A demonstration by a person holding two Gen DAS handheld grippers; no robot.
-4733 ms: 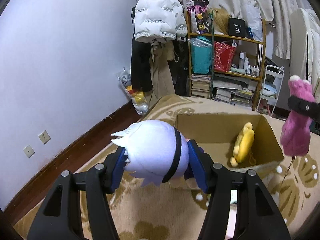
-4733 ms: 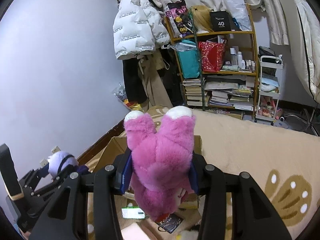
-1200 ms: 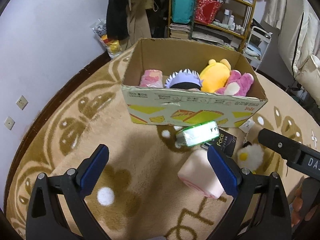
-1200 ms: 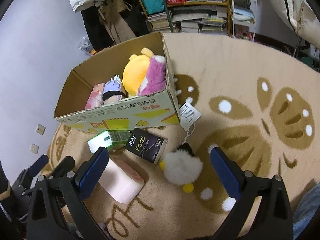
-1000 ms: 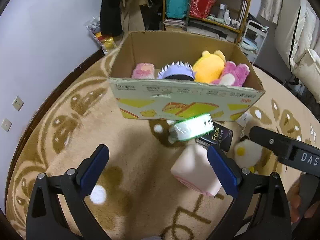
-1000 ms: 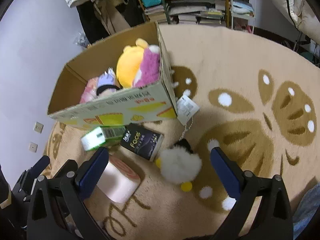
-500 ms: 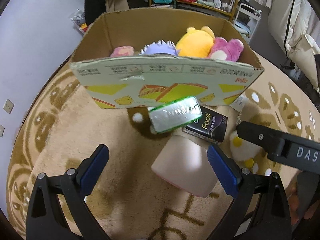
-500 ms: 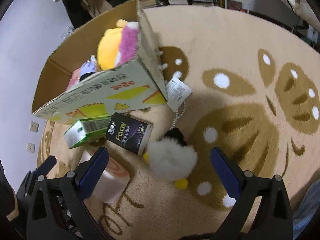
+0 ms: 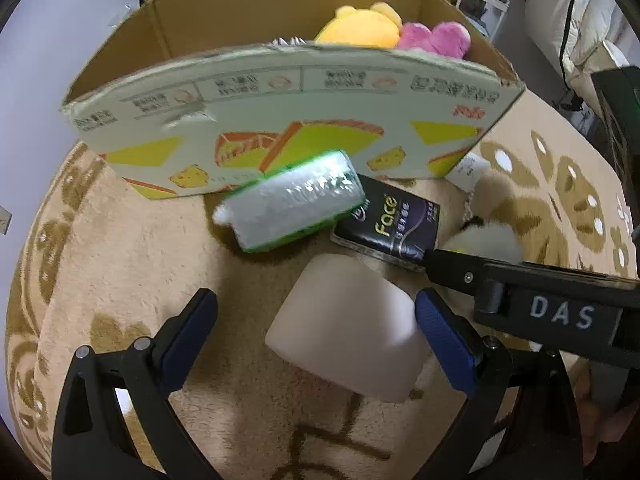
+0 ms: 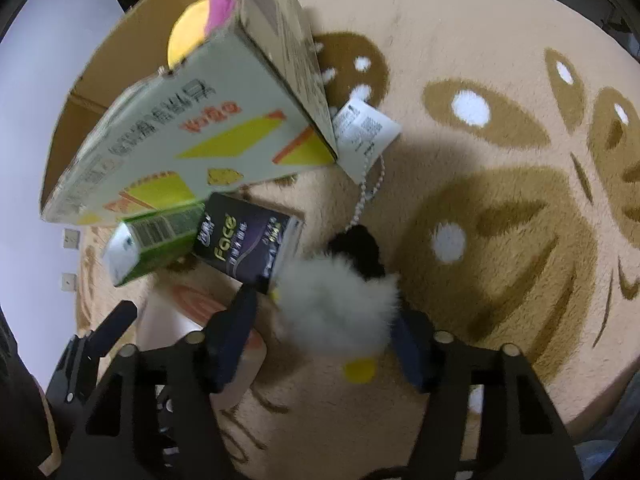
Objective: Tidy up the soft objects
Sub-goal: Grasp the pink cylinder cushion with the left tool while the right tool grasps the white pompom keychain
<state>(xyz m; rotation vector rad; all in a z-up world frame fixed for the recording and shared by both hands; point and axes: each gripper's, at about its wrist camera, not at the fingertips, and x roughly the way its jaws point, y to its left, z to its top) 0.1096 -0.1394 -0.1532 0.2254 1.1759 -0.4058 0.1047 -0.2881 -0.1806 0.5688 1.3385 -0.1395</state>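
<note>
A cardboard box (image 9: 280, 92) on the rug holds a yellow plush (image 9: 362, 26) and a pink plush (image 9: 434, 38). In front of it lie a green tissue pack (image 9: 290, 204), a black "Face" tissue pack (image 9: 390, 226), a pale pink roll-shaped plush (image 9: 348, 328) and a white fluffy plush (image 10: 340, 304) with a tag (image 10: 362, 136). My left gripper (image 9: 316, 340) is open, its jaws on either side of the pink roll plush, its right pad close to it. My right gripper (image 10: 324, 340) is open around the white fluffy plush.
A beige rug with brown leaf patterns (image 10: 500, 208) covers the floor. The right gripper's arm (image 9: 540, 304) crosses the left wrist view at the right. Wall sockets (image 10: 70, 238) show at the left.
Both grippers have moved down and forward toward the rug. The left now straddles the pink roll plush and the right straddles the white fluffy plush. Both stay open.
</note>
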